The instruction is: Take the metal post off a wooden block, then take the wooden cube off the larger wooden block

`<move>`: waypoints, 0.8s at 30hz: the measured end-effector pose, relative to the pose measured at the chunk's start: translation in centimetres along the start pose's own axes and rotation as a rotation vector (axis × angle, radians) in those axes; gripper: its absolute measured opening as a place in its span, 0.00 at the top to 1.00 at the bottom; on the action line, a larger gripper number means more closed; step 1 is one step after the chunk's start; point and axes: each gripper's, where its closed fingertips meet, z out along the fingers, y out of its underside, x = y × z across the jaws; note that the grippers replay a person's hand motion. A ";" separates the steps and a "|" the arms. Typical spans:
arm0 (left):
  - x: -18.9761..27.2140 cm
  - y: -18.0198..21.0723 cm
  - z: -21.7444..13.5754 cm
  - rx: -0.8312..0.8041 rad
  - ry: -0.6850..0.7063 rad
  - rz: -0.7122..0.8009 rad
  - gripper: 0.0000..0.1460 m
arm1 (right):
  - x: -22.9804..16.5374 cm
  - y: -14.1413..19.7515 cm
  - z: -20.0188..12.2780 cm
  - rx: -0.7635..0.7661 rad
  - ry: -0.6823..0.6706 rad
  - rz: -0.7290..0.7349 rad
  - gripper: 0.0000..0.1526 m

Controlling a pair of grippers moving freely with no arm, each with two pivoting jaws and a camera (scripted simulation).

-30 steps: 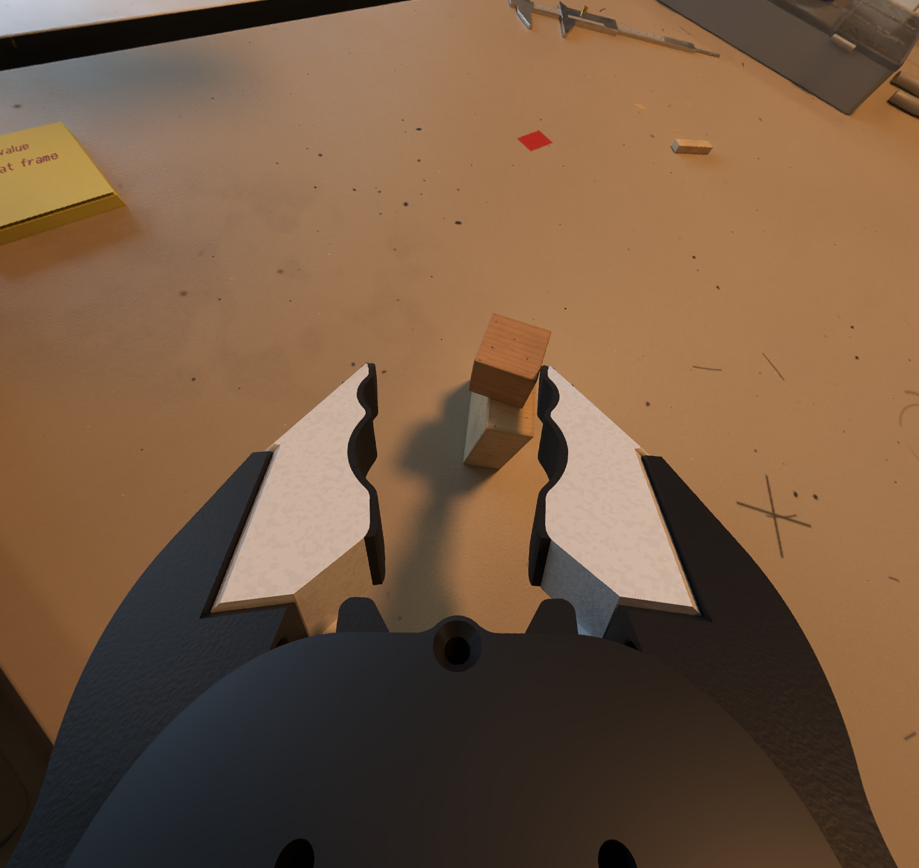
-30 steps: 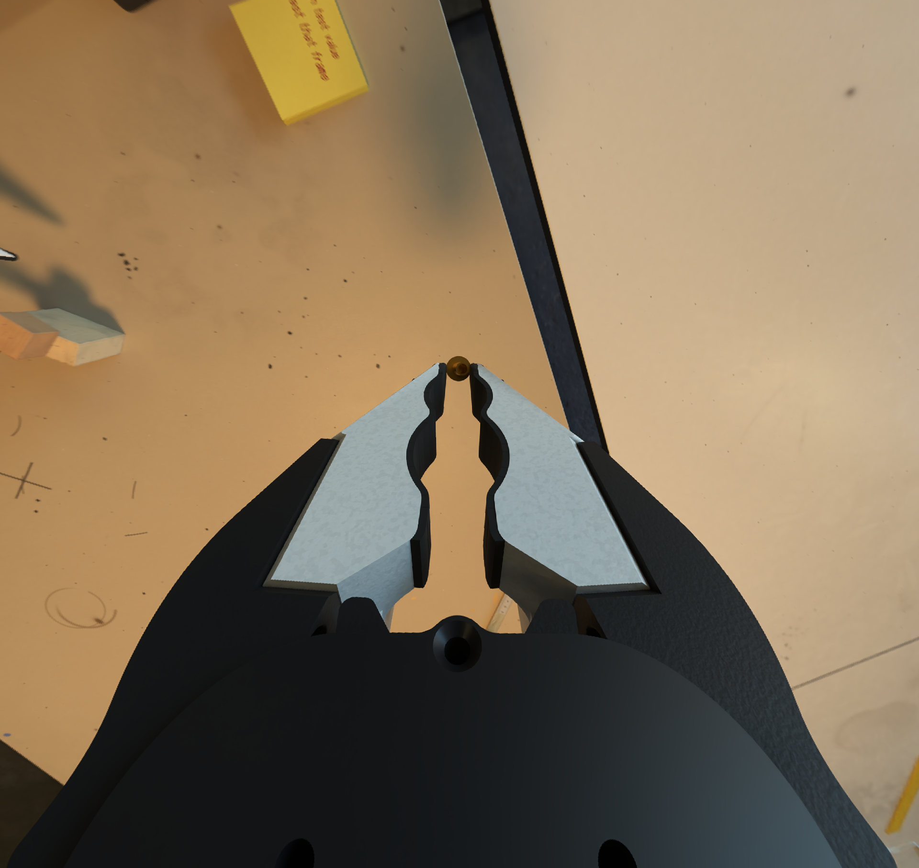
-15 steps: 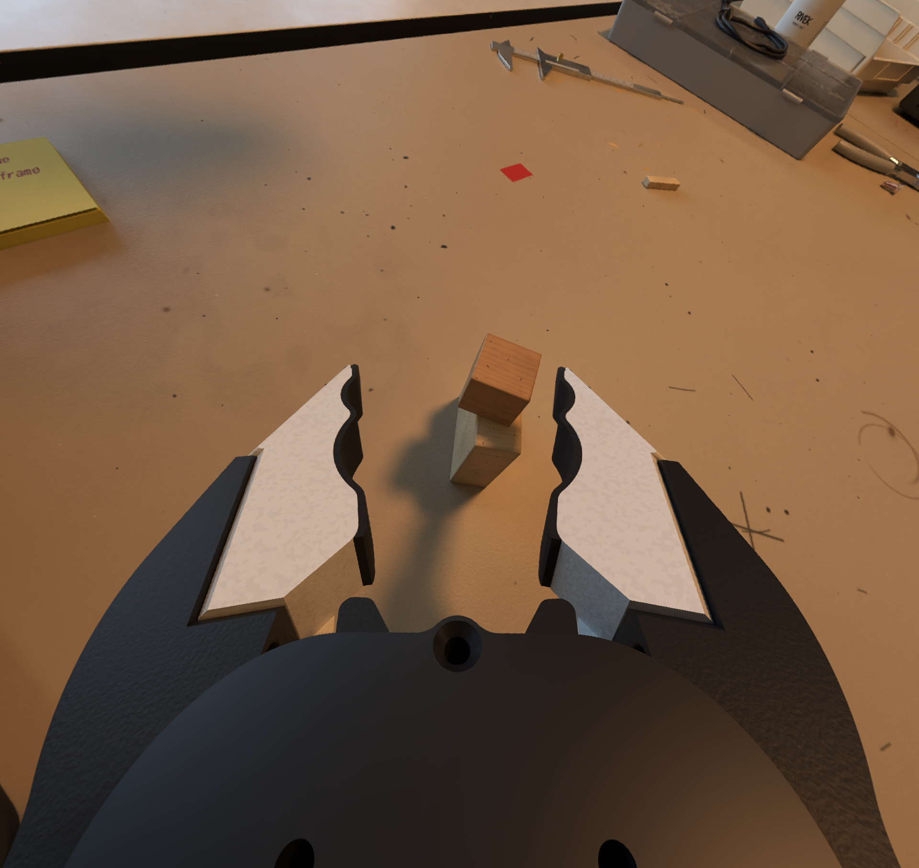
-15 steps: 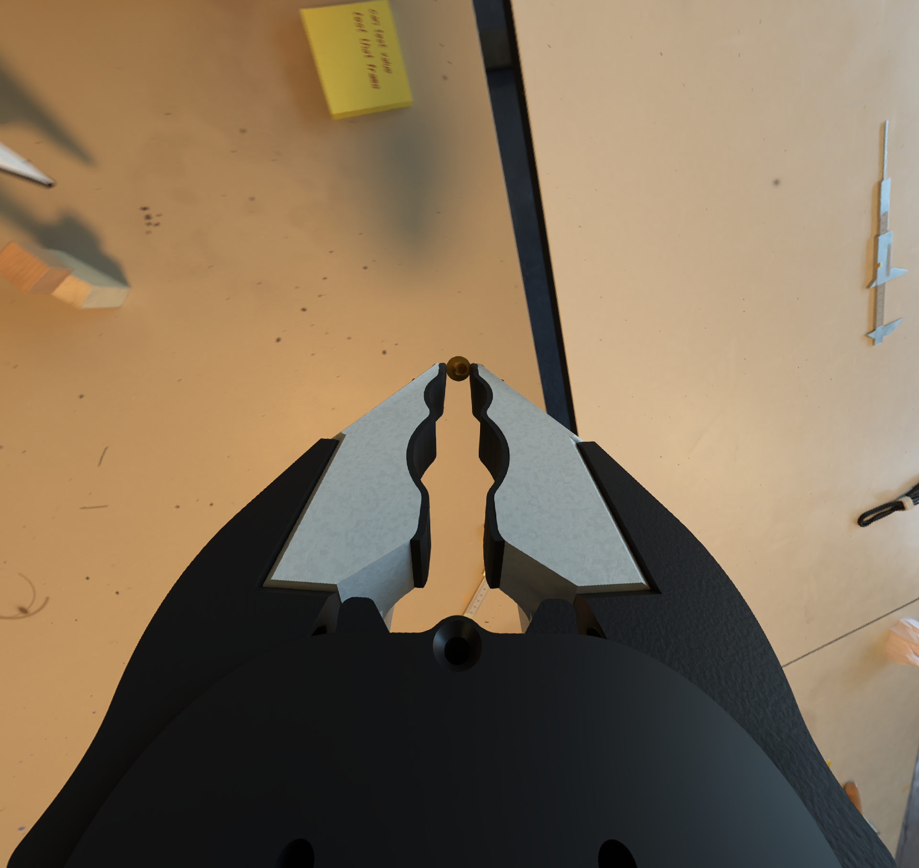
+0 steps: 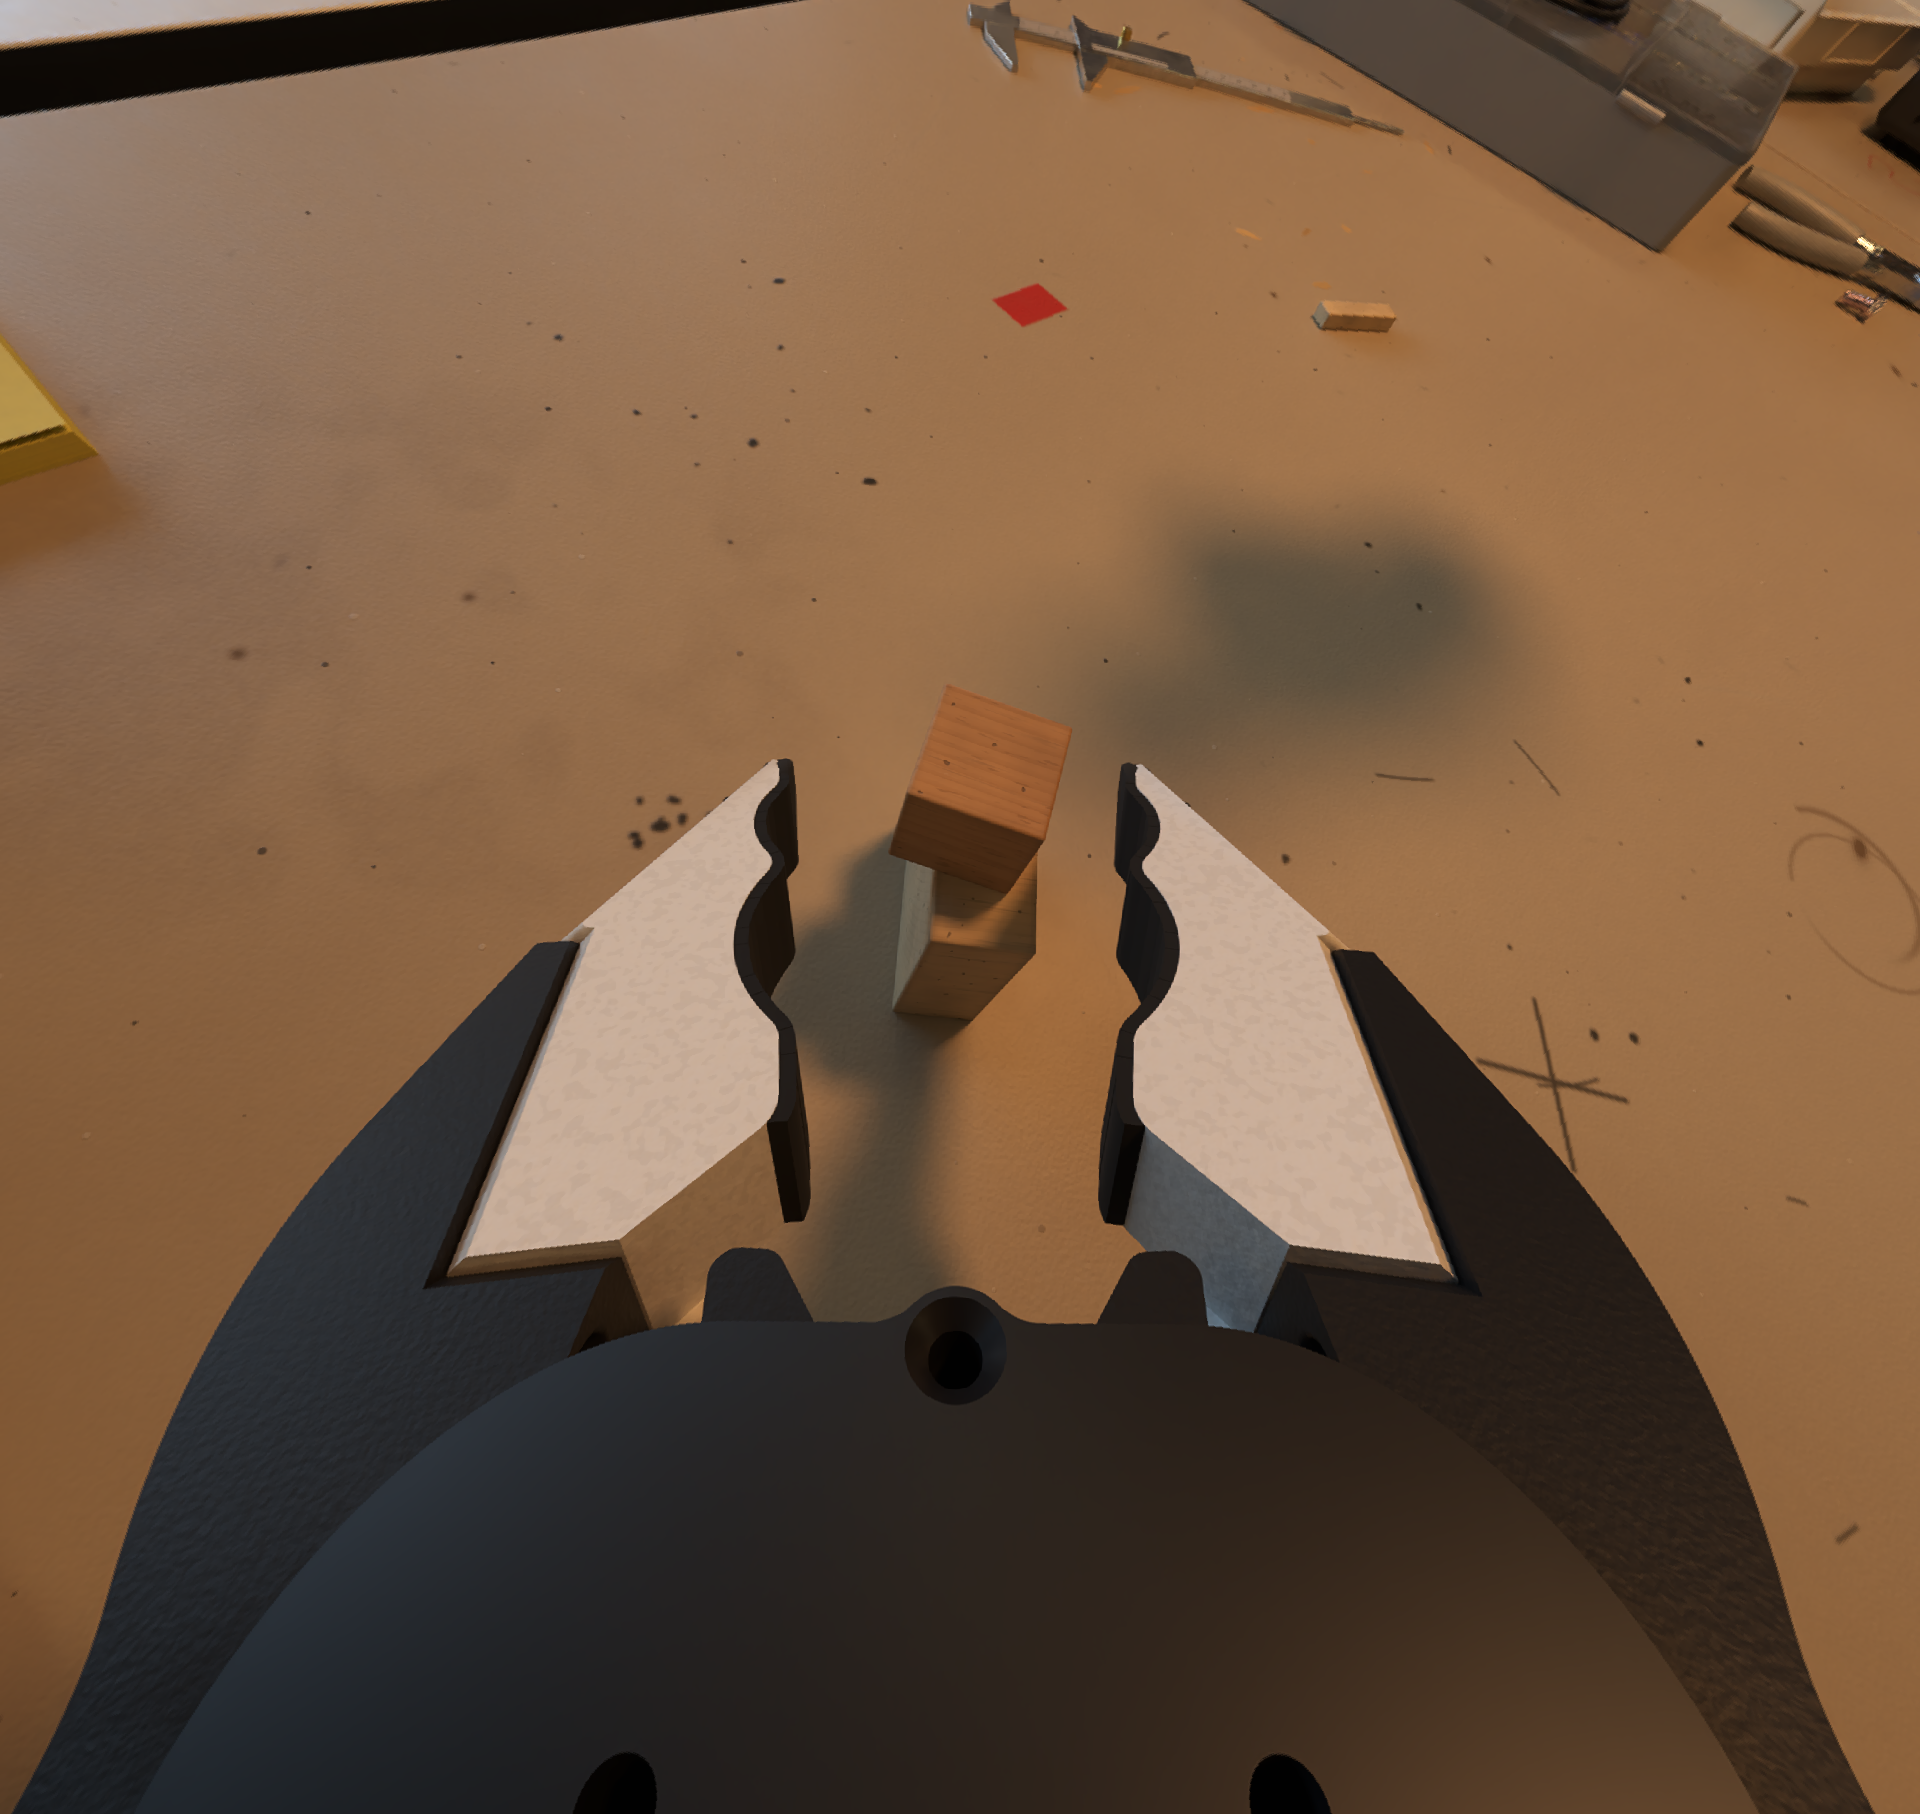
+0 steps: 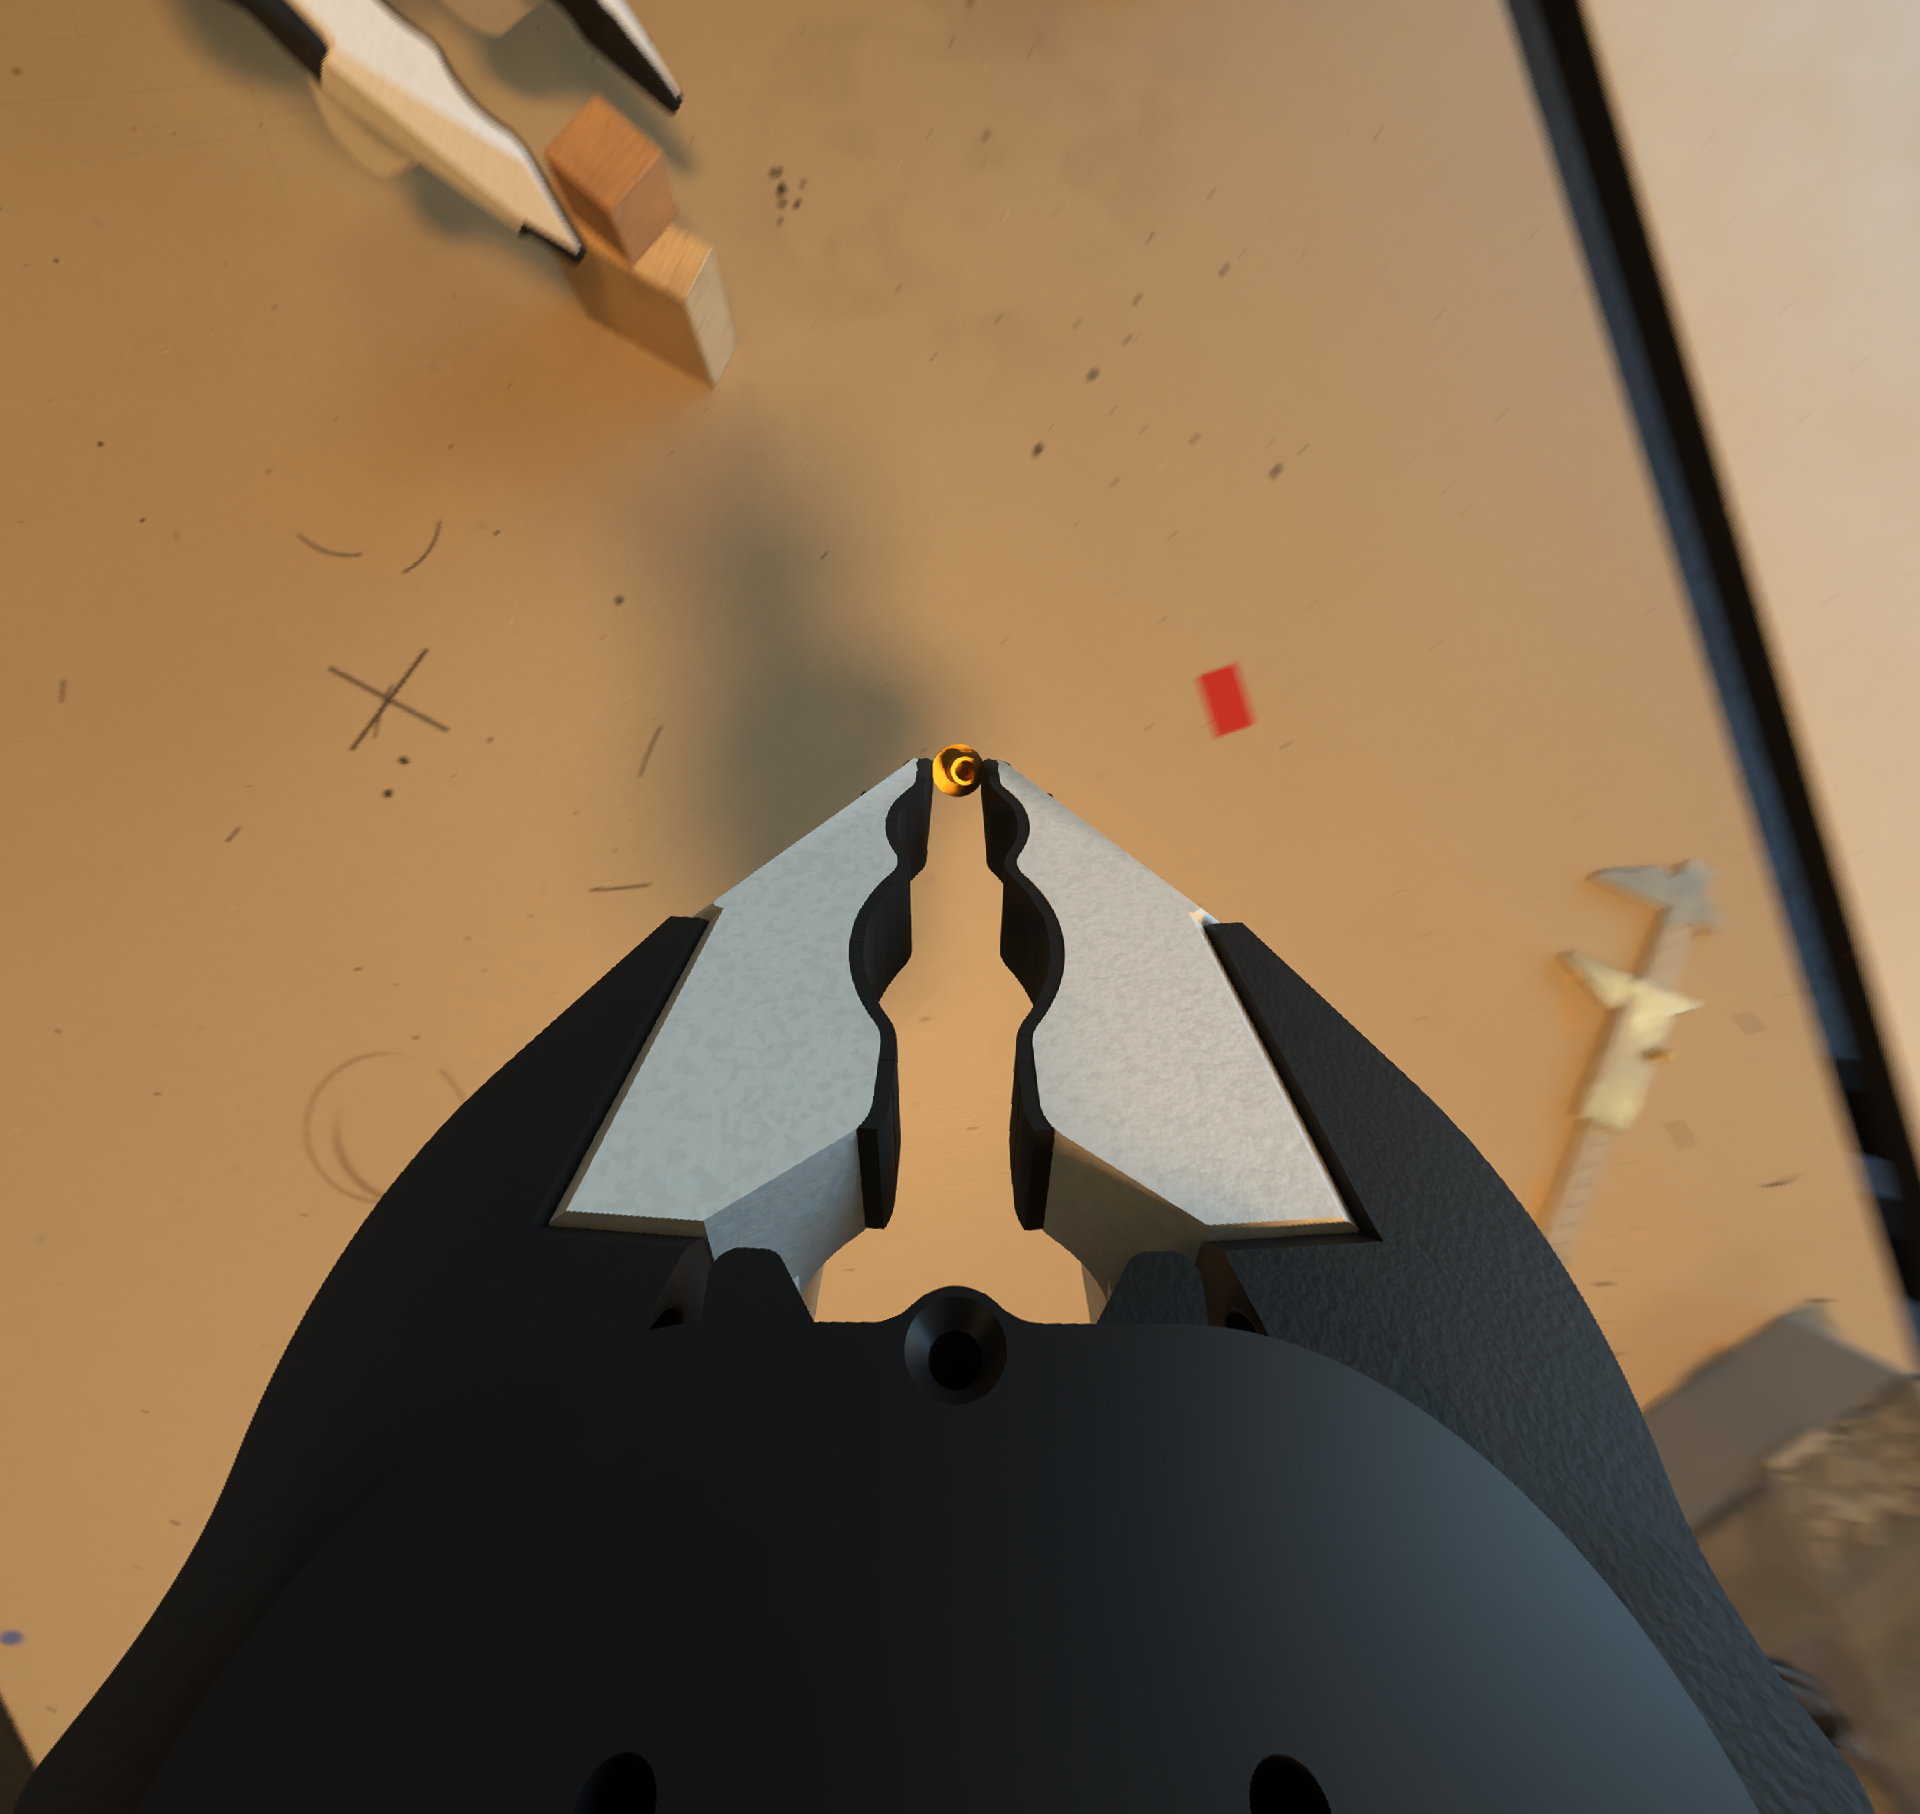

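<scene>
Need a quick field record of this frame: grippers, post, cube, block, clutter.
left gripper: open, fingers either side of the cube, not touching it
right gripper: shut on the metal post
metal post: brass-coloured, seen end-on at the fingertips, off any block
wooden cube: darker wood, sits skewed on the larger block
larger block: pale wood, upright on the table
task stage: post removed; cube not yet lifted
clutter: red square, caliper, grey case, yellow pad
</scene>
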 end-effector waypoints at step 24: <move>5.3 -0.5 3.9 -0.097 0.071 0.308 0.80 | -7.1 11.0 7.8 0.048 -0.045 0.207 0.94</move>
